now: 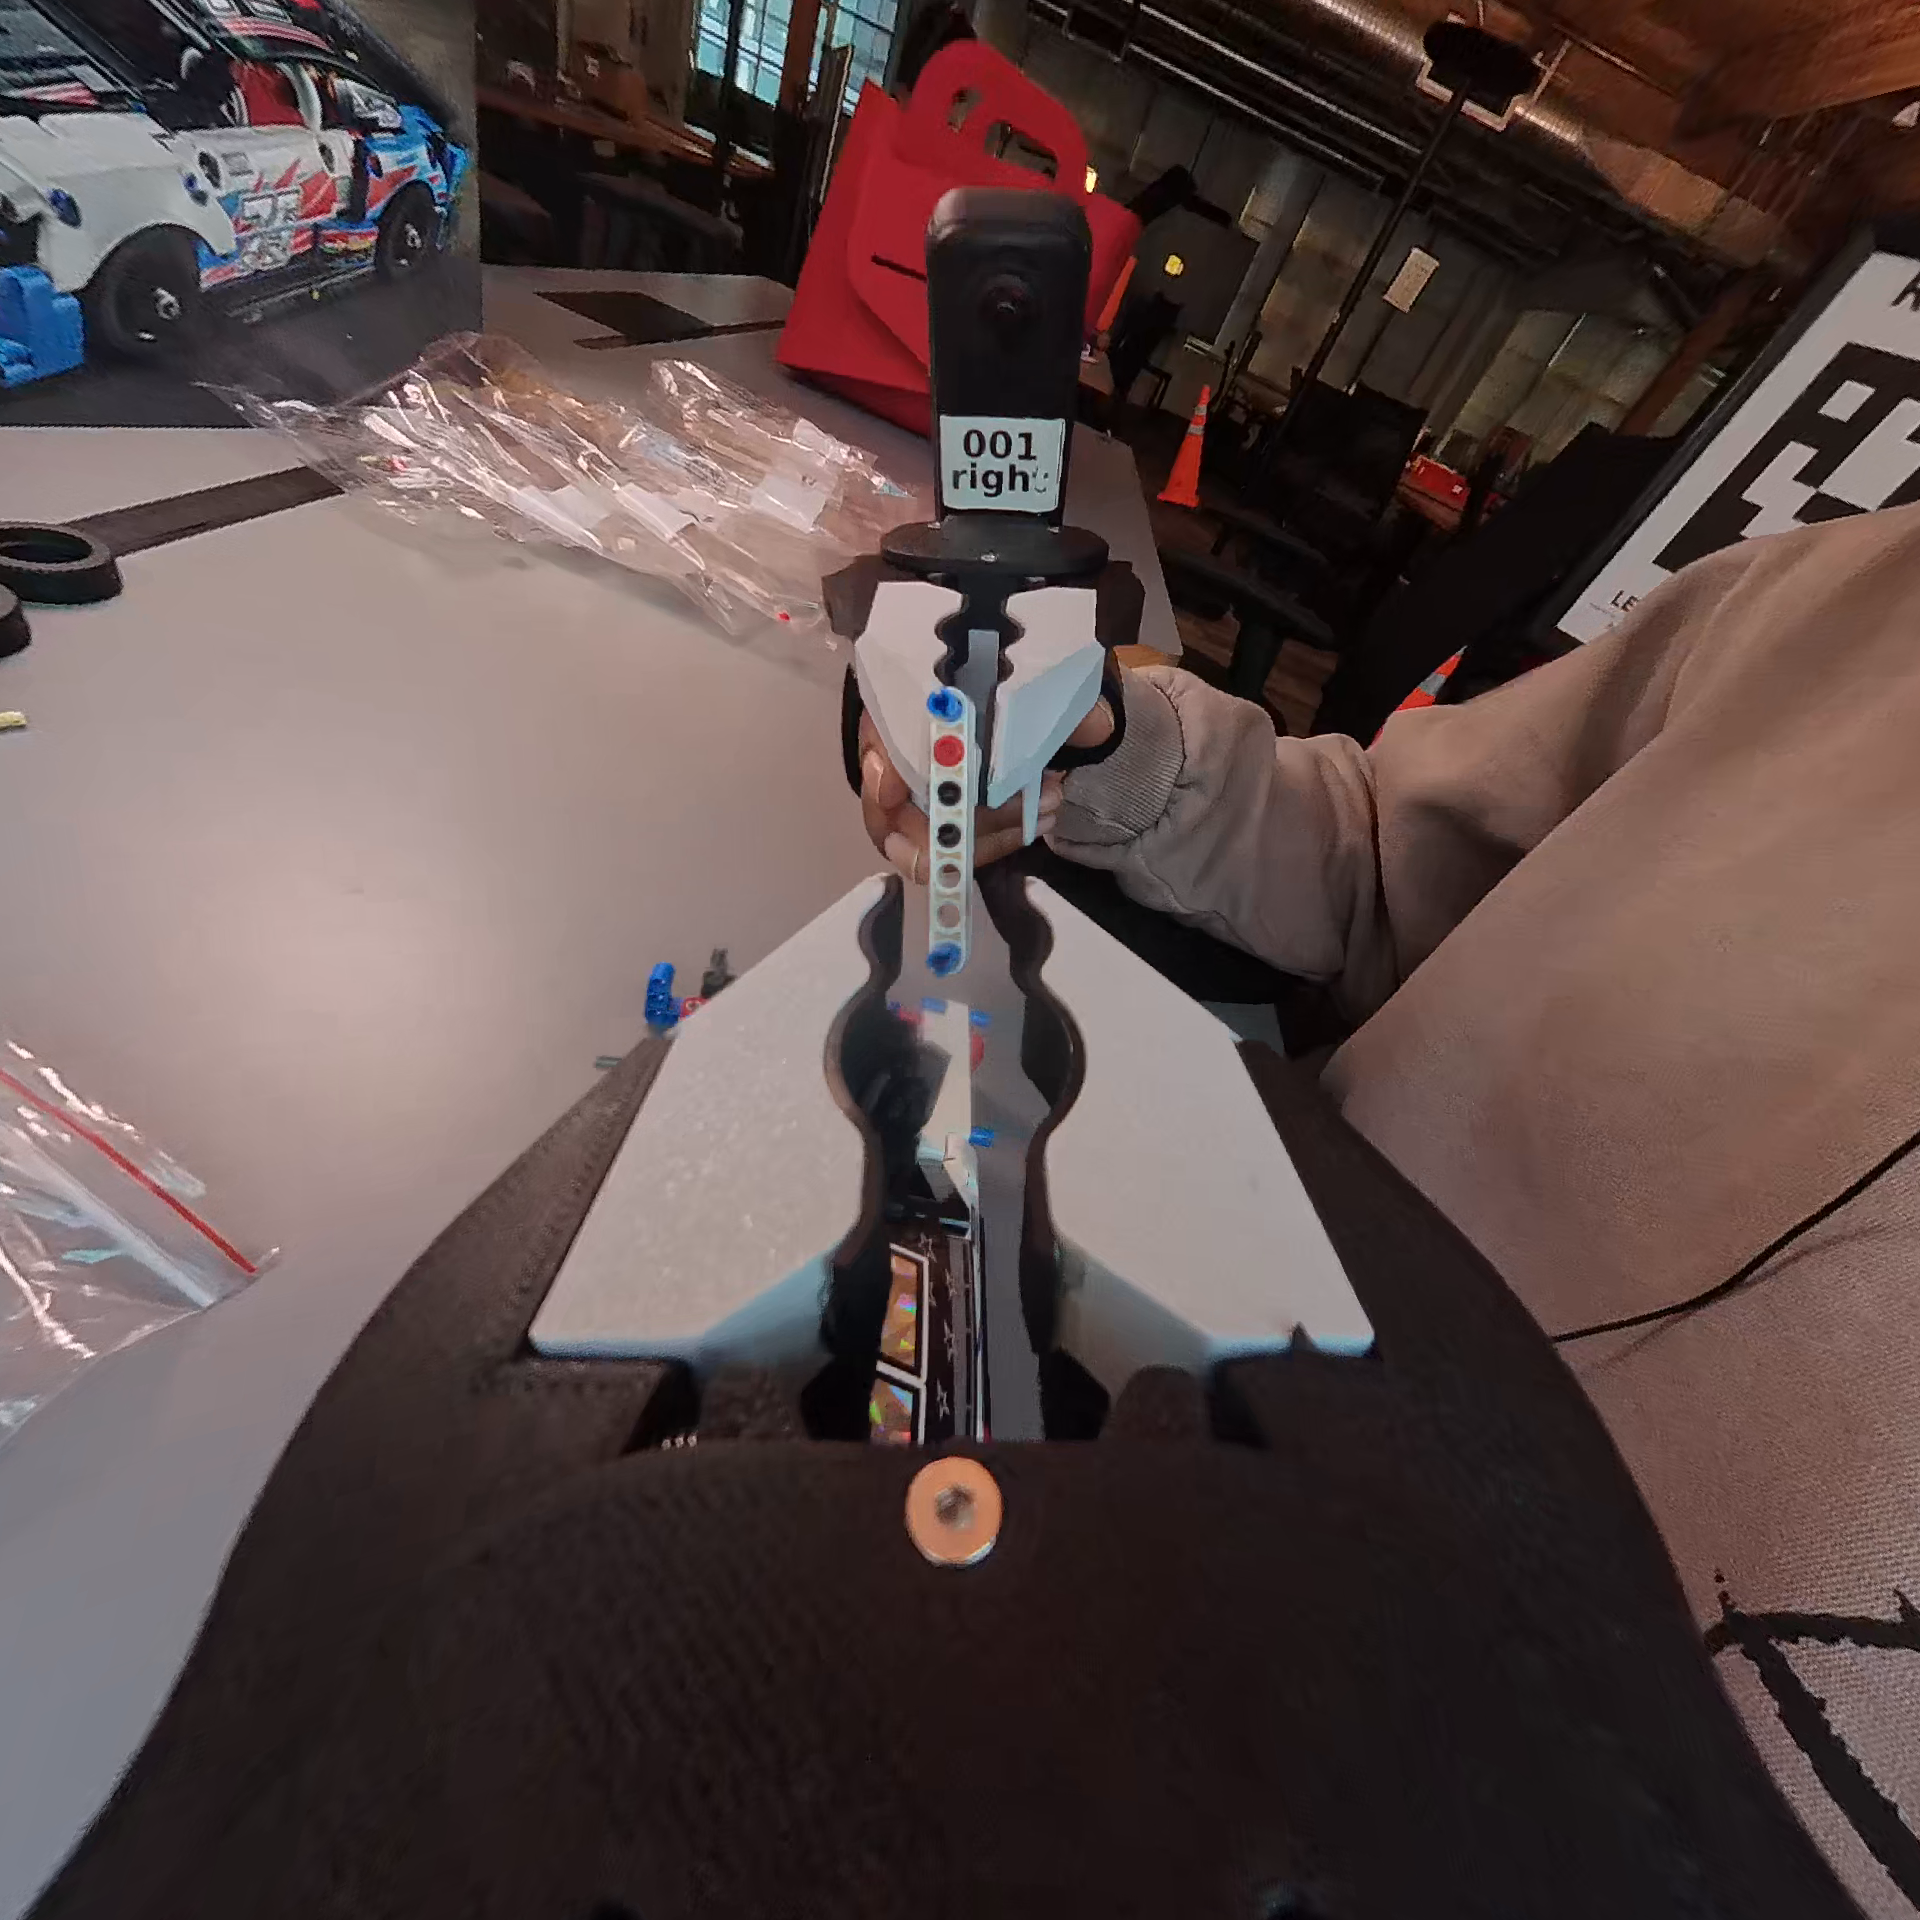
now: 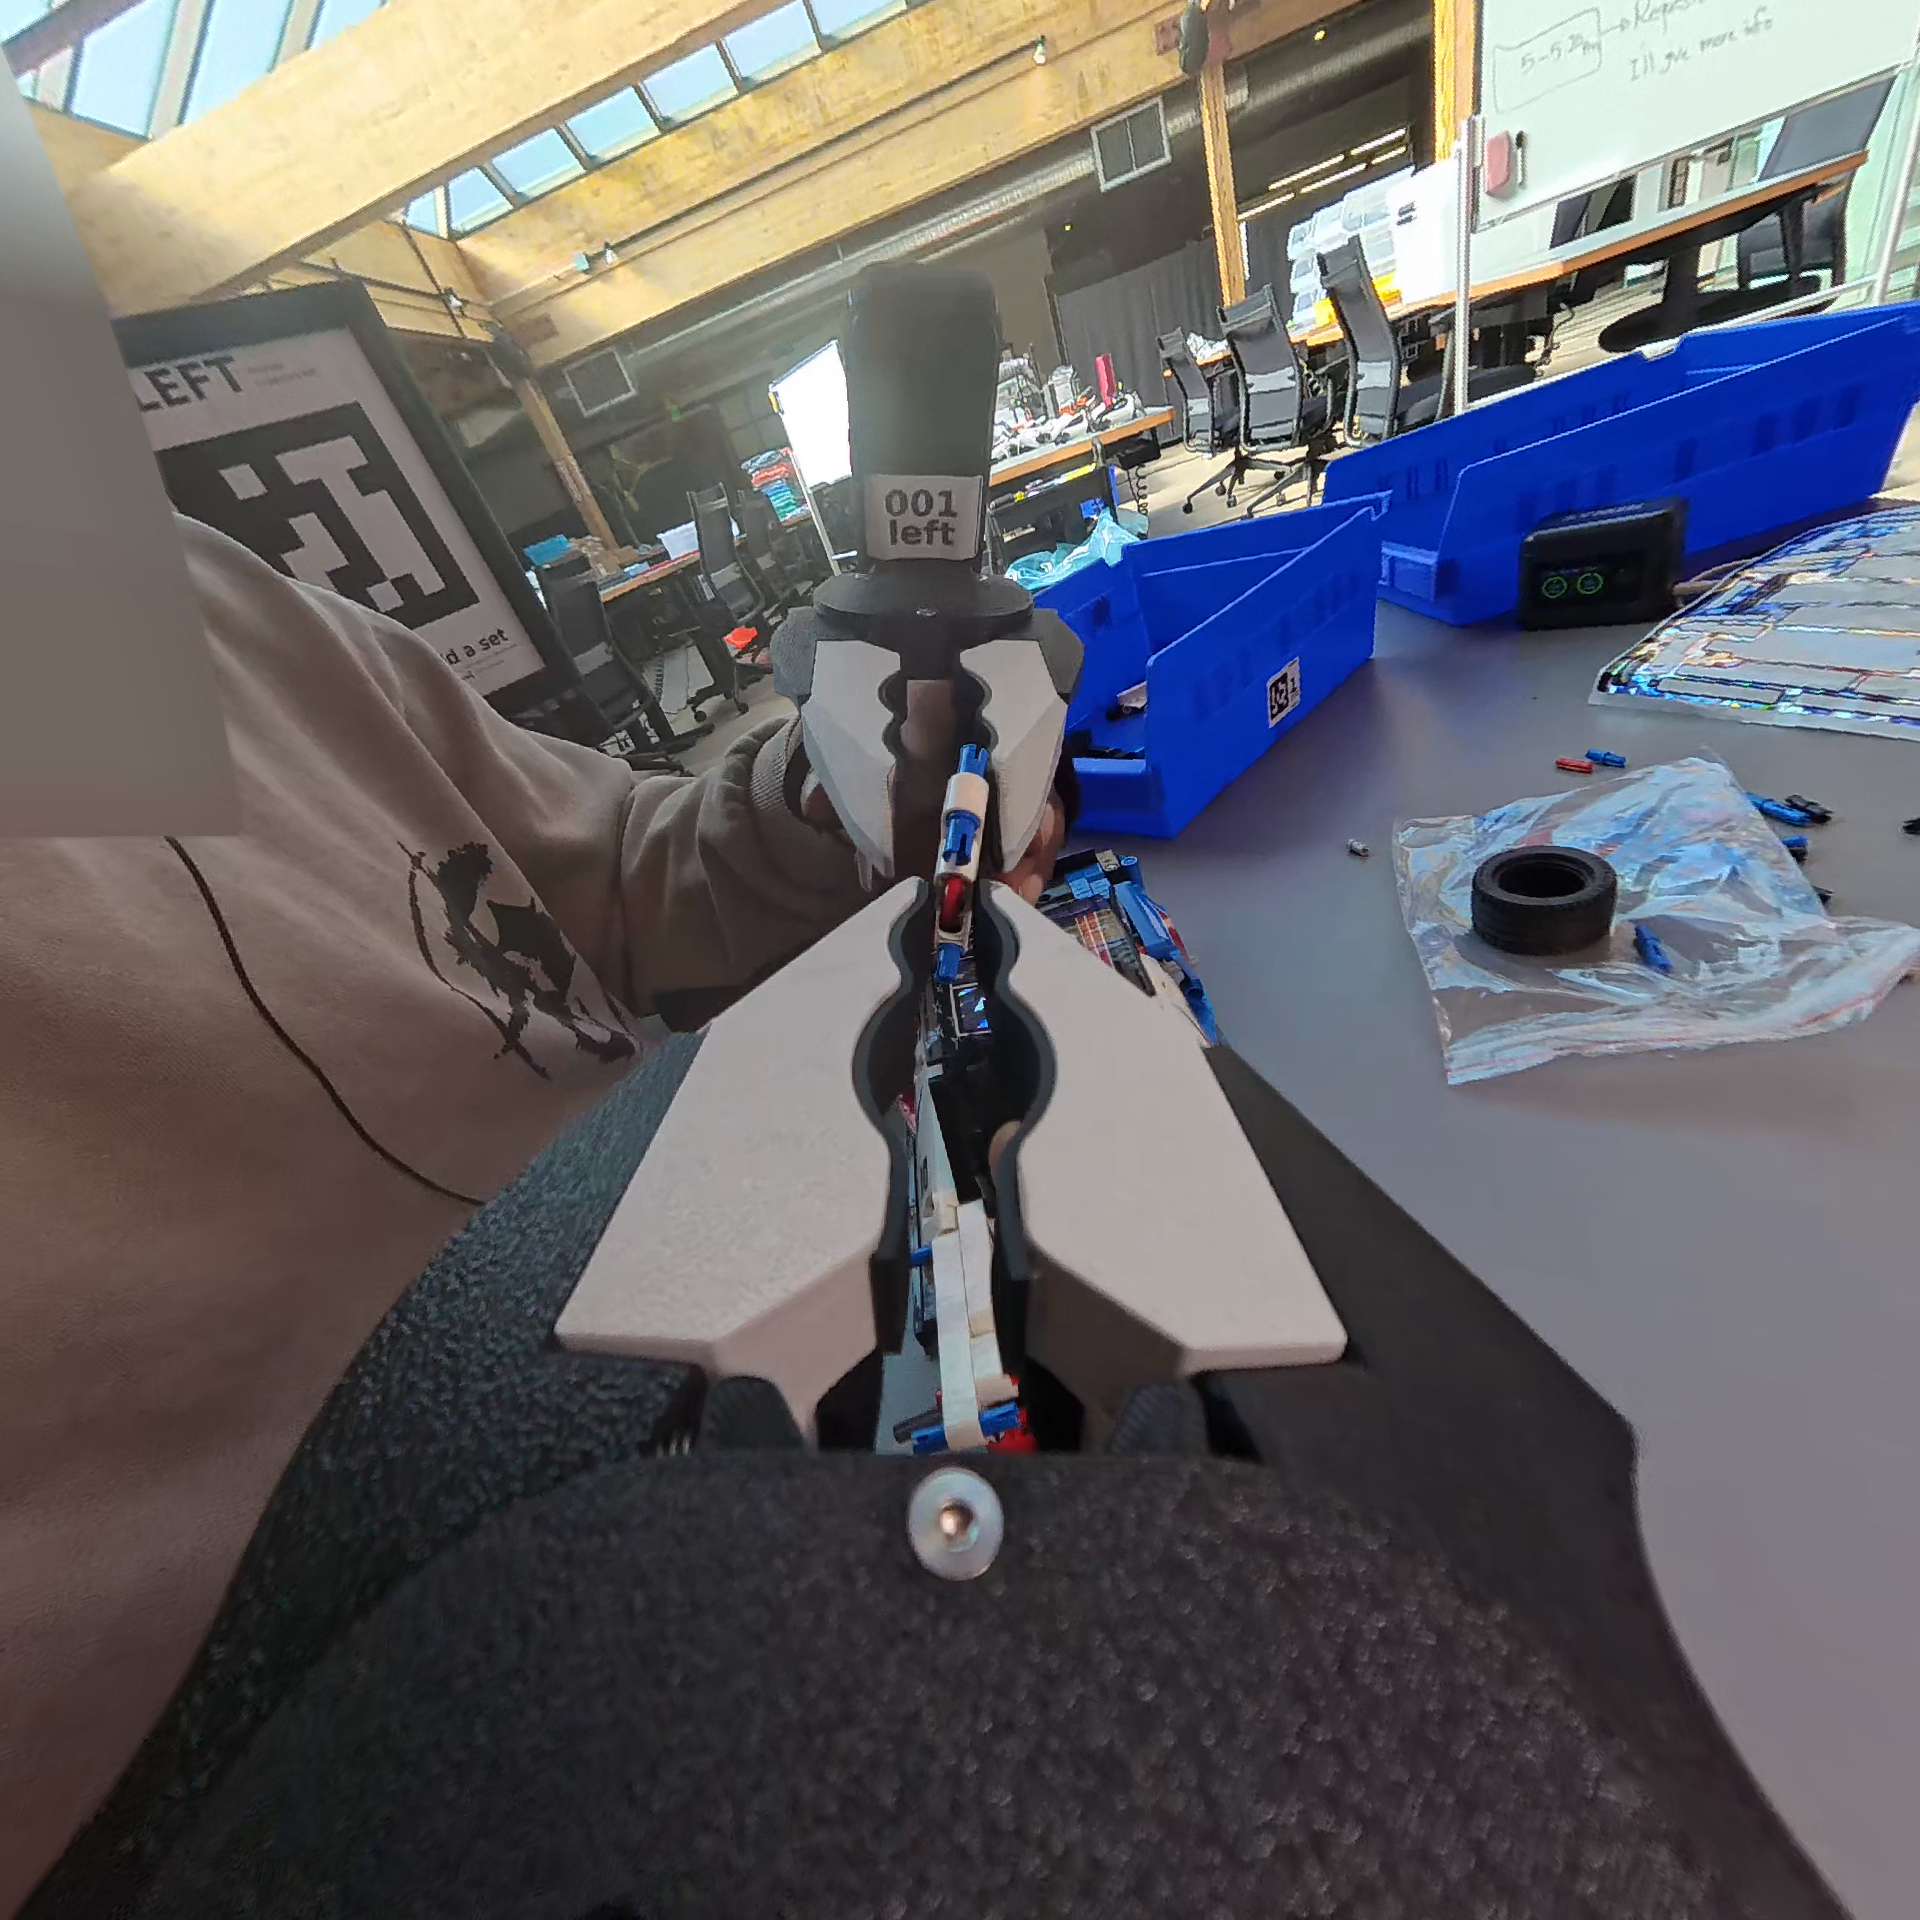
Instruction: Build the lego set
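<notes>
Above the grey surface [image 1: 312, 831], the two tools face tip to tip, the right tool [image 1: 961, 821] clamping an upright white beam [image 1: 949, 831], the left tool [image 1: 951, 914] closing narrowly around its lower end.

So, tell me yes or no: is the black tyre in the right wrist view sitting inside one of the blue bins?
No, the black tyre lies on a clear plastic bag on the grey table, apart from the blue bins.

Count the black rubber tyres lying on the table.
3. One black rubber tyre sits on the clear plastic bag in the right wrist view. A second tyre and a cropped third tyre lie at the left wrist view's left edge. Others may be hidden.
</notes>
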Demonstrator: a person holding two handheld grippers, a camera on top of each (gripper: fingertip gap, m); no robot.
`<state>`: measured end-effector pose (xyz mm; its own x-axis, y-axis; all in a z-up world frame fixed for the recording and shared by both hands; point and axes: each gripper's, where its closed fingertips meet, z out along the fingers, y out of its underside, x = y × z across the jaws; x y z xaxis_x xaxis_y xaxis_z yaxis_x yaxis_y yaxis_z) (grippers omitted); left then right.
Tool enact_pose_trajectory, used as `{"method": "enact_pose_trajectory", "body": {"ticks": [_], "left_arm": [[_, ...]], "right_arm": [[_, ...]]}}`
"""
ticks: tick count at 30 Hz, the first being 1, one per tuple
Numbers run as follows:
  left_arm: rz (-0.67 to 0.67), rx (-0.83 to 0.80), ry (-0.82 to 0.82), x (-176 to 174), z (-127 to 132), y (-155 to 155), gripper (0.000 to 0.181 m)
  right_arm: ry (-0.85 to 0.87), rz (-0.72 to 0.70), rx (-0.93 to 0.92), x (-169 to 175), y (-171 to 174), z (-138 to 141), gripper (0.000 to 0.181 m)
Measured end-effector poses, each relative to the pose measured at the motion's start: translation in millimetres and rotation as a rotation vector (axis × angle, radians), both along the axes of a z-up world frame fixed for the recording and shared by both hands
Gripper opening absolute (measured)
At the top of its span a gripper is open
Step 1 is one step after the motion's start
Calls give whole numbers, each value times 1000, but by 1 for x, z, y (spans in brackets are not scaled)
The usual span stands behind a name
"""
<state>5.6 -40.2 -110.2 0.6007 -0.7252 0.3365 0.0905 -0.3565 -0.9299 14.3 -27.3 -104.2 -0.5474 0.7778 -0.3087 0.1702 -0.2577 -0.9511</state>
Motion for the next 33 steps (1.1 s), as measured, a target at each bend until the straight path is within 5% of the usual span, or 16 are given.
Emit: {"method": "enact_pose_trajectory", "body": {"ticks": [4,33], "left_arm": [[-14,3,85,12,-10,3,7],[30,-36,20,17,-13,14,6]], "right_arm": [[0,13,9,-1,-6,-2,4],[37,-79,-35,-12,-1,1,5]]}}
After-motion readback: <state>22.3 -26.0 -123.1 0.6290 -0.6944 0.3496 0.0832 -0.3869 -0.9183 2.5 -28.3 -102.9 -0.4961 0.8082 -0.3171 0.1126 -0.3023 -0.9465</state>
